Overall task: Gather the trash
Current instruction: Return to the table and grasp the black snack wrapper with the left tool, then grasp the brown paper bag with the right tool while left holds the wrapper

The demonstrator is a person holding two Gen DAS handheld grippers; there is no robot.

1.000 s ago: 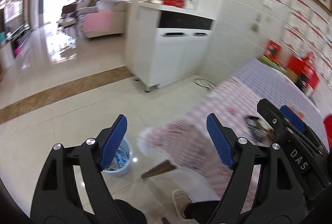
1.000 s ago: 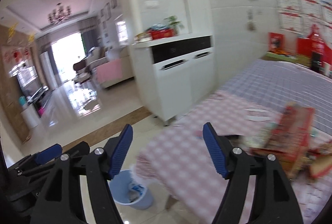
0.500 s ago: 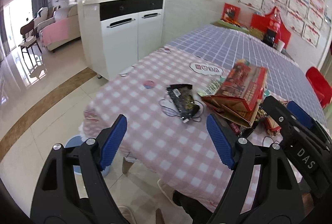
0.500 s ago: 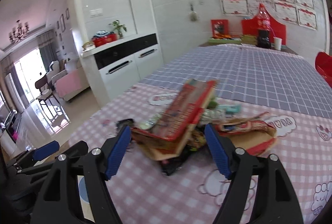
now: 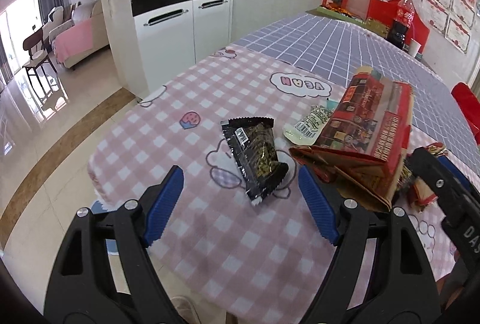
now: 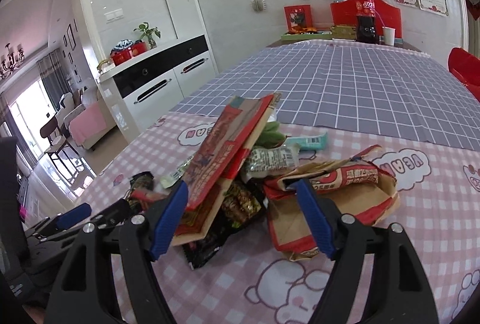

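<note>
Centre frame in the left wrist view, the black snack wrapper (image 5: pixel 255 157) lies flat on the pink checked tablecloth (image 5: pixel 186 101), just ahead of the left gripper (image 5: pixel 240 204), wide and empty; probably light, crinkly, slippery, so pinch its crimped near end; right gripper (image 6: pixel 246 216), jaws just opening, stands wide over the torn red packets (image 6: pixel 330 192).

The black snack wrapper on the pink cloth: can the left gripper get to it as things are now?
Probably yes. The black snack wrapper lies alone just ahead of the open left gripper, nothing on it. The red carton lies beside it, apart.
</note>
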